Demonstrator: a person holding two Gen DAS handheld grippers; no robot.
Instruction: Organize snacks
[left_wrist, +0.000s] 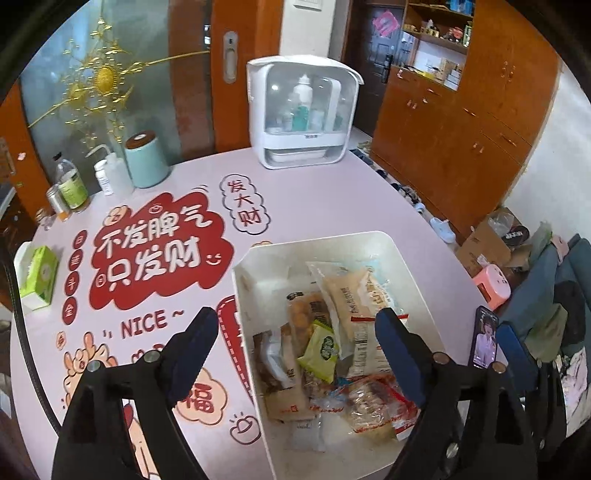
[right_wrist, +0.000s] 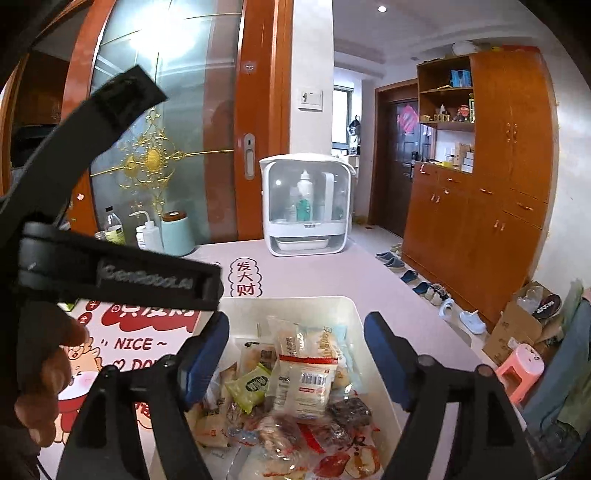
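— Over the white bin (left_wrist: 369, 242) on the surface (left_wrist: 314, 199), I've got both tongs, left (left_wrist: 295, 330) and right (right_wrist: 295, 334), spread wide and empty.
— Snacks?
— Snack packets (left_wrist: 328, 345) piled inside the bin.

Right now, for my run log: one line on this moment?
left tongs open | right tongs open | white plastic bin holds packets | nothing gripped

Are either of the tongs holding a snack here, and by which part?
Nothing is held. Left tongs and right tongs both stand open above the white bin of snacks.
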